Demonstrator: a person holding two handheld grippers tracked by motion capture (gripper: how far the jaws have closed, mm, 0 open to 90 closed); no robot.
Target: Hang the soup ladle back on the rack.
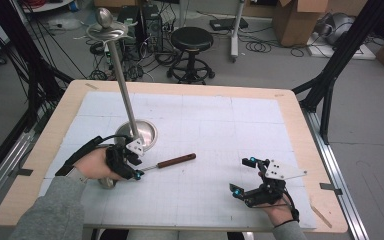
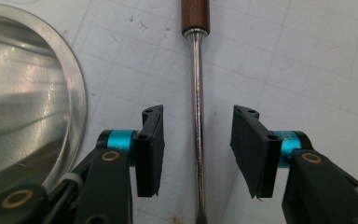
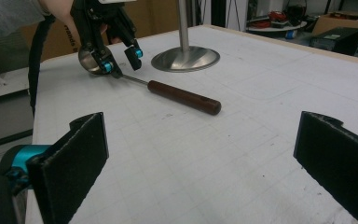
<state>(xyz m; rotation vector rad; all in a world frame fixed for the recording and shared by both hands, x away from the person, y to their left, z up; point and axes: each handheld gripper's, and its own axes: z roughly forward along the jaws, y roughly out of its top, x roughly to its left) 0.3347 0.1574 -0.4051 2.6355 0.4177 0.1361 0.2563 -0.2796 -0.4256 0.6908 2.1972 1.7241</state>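
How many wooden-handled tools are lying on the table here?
1. The ladle lies on the white mat in front of the metal stand, its wooden handle toward the table's middle and its steel shaft between the left gripper's open jaws. Nothing suggests another is hidden.

On the counter (image 1: 290,107) a ladle (image 1: 172,161) lies near the middle, its handle toward the right. Just behind its left end stands a stand (image 1: 138,134) on a round base. The left gripper (image 1: 130,167) is over the ladle's shaft, which runs between its jaws. The right gripper (image 1: 244,176) sits well apart, at the front right.
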